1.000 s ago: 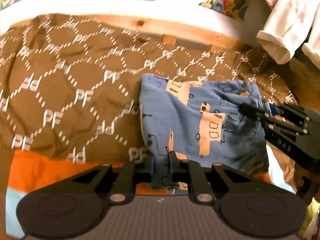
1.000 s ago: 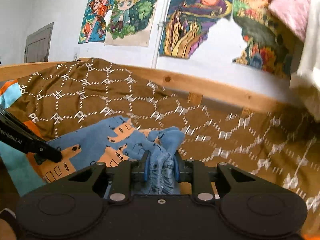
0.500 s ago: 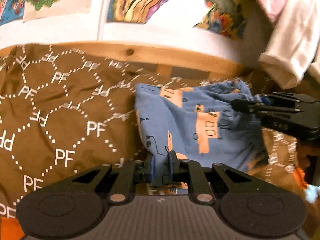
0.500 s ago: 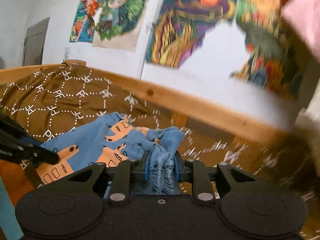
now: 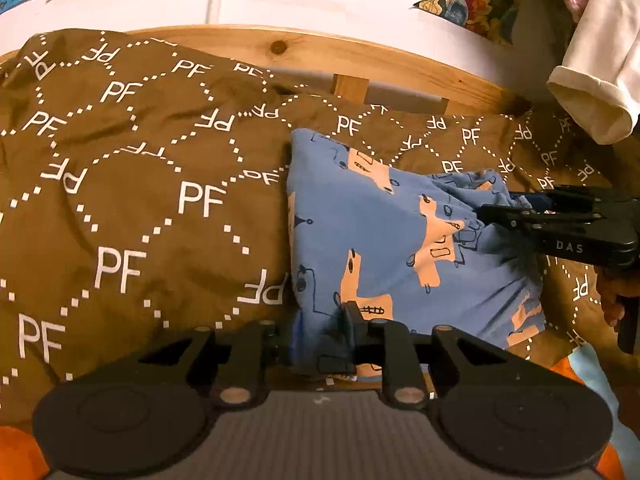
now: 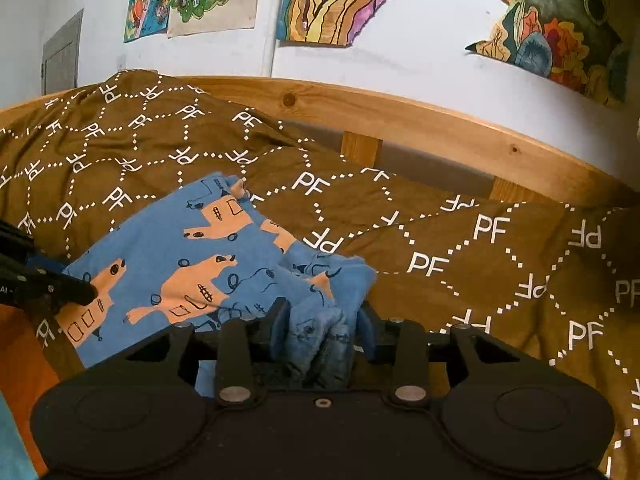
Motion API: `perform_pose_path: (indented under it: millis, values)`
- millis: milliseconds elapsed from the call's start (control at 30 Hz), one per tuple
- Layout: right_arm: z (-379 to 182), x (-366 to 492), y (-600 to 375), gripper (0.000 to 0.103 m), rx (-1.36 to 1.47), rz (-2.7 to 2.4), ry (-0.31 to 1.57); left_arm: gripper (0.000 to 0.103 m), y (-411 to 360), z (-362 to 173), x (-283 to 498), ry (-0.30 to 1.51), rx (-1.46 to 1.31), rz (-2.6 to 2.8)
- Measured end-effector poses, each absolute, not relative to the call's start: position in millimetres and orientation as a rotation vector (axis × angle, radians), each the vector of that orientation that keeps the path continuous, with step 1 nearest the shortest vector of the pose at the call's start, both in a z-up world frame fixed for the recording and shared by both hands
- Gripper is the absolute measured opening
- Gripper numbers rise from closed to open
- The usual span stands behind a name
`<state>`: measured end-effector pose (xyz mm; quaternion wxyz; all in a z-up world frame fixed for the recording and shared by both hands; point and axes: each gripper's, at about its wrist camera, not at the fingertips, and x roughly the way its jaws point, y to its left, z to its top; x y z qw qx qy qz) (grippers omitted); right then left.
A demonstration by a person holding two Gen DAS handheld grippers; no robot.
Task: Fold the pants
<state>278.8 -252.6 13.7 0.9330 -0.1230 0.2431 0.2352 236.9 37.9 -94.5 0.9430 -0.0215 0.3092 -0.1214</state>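
The blue pants (image 5: 380,240) with orange animal prints lie folded on the brown bedspread (image 5: 140,200). My left gripper (image 5: 324,332) is at their near edge. Its jaws are opening and a fold of blue cloth sits loosely between them. My right gripper (image 6: 322,320) is at the bunched waistband end of the pants (image 6: 180,248). Its jaws are opening too, with the crumpled cloth slack between the fingers. Each gripper shows in the other's view: the right gripper (image 5: 516,208) at the pants' right side, the left gripper (image 6: 80,288) at their left.
A wooden bed rail (image 5: 360,56) runs behind the bedspread, with posters on the white wall above. A white garment (image 5: 592,80) hangs at the upper right. An orange sheet (image 6: 20,352) shows at the near left.
Both grippers carried the pants further onto the brown bedspread and lowered them. Both pairs of jaws now stand wider, and the cloth is no longer pinched tight.
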Motion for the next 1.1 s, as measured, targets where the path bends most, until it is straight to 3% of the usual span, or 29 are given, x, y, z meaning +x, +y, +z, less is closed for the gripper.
perform_pose_path:
  millis: [233, 267, 300, 333, 467, 600, 700, 800, 1100]
  values:
    - [19, 272, -254, 0.058, -0.243, 0.445, 0.469, 0.030, 37, -89, 236, 0.621, -0.030, -0.232]
    - [20, 270, -253, 0.060, -0.244, 0.442, 0.464, 0.038, 37, -88, 236, 0.619, -0.029, -0.231]
    - [21, 268, -253, 0.064, -0.245, 0.439, 0.458, 0.053, 37, -87, 235, 0.615, -0.028, -0.228]
    - [22, 266, -253, 0.070, -0.247, 0.436, 0.452, 0.059, 36, -85, 233, 0.606, -0.028, -0.223]
    - [26, 260, -252, 0.082, -0.251, 0.430, 0.428, 0.066, 33, -79, 228, 0.576, -0.009, -0.224]
    - [28, 255, -250, 0.090, -0.254, 0.419, 0.417, 0.090, 31, -74, 223, 0.547, -0.001, -0.205]
    - [30, 248, -251, 0.099, -0.242, 0.401, 0.395, 0.094, 31, -72, 219, 0.531, -0.009, -0.194]
    - [31, 239, -255, 0.102, -0.213, 0.372, 0.378, 0.102, 34, -72, 215, 0.520, -0.020, -0.172]
    - [32, 184, -256, 0.102, -0.124, 0.277, 0.322, 0.103, 38, -72, 189, 0.477, -0.054, -0.103]
